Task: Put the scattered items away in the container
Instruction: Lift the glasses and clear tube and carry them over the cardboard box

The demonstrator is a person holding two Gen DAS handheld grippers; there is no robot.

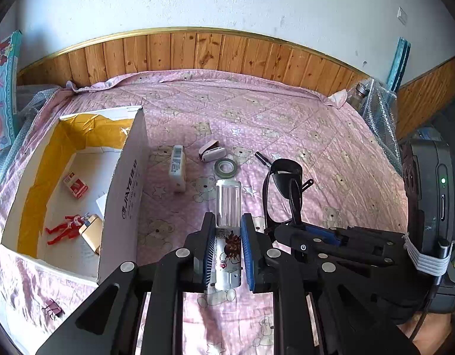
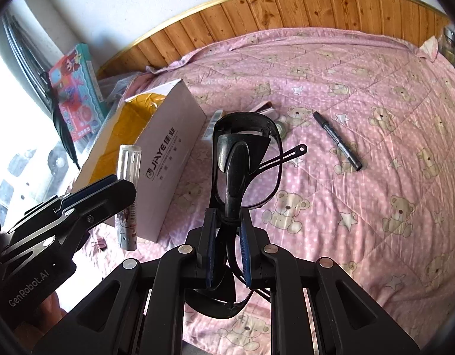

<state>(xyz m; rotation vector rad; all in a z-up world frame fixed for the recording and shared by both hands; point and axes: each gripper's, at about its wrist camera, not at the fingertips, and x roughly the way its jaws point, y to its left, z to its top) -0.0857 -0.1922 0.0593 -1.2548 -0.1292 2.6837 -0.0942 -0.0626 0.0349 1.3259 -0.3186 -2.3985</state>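
White cardboard box with yellow lining sat open on the pink bear-print quilt, holding a red toy figure. My left gripper was clamped on a clear-capped white tube. My right gripper pinched folded black glasses. A black marker lay apart.

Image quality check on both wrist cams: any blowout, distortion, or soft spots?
Left wrist view: even daylight, sharp; strong fisheye bows the wooden headboard; black corner vignette; left tongs clamped on the clear-capped tube.
Right wrist view: window area at far left blown out to white; box lettering legible; glasses in the right tongs show as dark silhouette.
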